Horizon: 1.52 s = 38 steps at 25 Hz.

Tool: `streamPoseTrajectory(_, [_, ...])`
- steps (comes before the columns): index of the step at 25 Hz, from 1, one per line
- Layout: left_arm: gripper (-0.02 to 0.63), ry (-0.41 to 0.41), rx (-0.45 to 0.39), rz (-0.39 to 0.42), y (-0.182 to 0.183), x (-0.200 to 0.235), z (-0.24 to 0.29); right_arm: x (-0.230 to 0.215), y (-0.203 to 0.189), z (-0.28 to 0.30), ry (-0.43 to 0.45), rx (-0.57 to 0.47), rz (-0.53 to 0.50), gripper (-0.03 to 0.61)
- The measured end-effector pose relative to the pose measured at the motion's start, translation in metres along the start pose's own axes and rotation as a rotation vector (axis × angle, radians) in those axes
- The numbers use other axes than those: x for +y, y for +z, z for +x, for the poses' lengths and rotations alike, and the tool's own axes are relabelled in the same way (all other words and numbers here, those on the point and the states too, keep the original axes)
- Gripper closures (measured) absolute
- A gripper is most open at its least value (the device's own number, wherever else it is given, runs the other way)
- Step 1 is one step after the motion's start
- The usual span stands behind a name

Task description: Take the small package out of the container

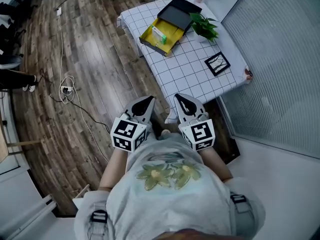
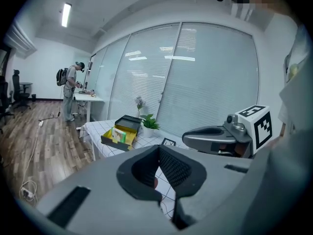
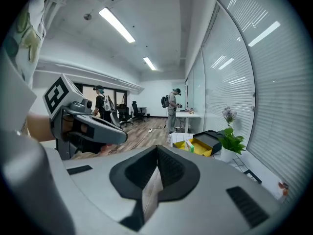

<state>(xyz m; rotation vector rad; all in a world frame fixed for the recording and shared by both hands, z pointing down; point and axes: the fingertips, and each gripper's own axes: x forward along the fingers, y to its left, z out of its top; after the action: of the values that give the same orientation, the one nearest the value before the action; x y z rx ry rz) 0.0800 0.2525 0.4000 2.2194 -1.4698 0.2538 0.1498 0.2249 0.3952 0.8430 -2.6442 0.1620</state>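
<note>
left tool, right tool, both pressed together, one container, one small package inside

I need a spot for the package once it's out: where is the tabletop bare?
The widest bare cloth is the near half of the table, between the yellow container and the near edge, left of the black frame. A smaller patch sits at the far left corner, beyond the container. The far right is crowded with the black lid and potted plant.
</note>
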Motion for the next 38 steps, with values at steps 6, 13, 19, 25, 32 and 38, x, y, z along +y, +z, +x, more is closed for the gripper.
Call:
streamPoseTrajectory(6, [0.607, -0.030, 0.012, 0.015, 0.025, 0.058, 0.012, -0.008, 0.028, 0.053, -0.051, -0.005, 0.008, 0.571])
streamPoseTrajectory(13, [0.607, -0.100, 0.028, 0.035, 0.045, 0.099, 0.022, -0.008, 0.043, 0.097, -0.117, 0.007, 0.038, 0.571])
streamPoseTrajectory(19, [0.607, -0.151, 0.035, 0.058, 0.058, 0.136, 0.018, 0.005, 0.059, 0.137, -0.148, 0.011, 0.046, 0.571])
streamPoseTrajectory(25, [0.607, -0.181, 0.055, 0.085, 0.062, 0.167, 0.021, 0.015, 0.067, 0.160, -0.177, 0.011, 0.062, 0.571])
streamPoseTrajectory(32, [0.607, -0.228, 0.082, 0.057, 0.058, 0.174, 0.039, 0.010, 0.064, 0.177, -0.166, 0.036, 0.055, 0.571])
streamPoseTrajectory(38, [0.607, -0.238, 0.092, 0.068, 0.071, 0.183, 0.066, -0.023, 0.072, 0.201, -0.165, 0.021, 0.047, 0.571])
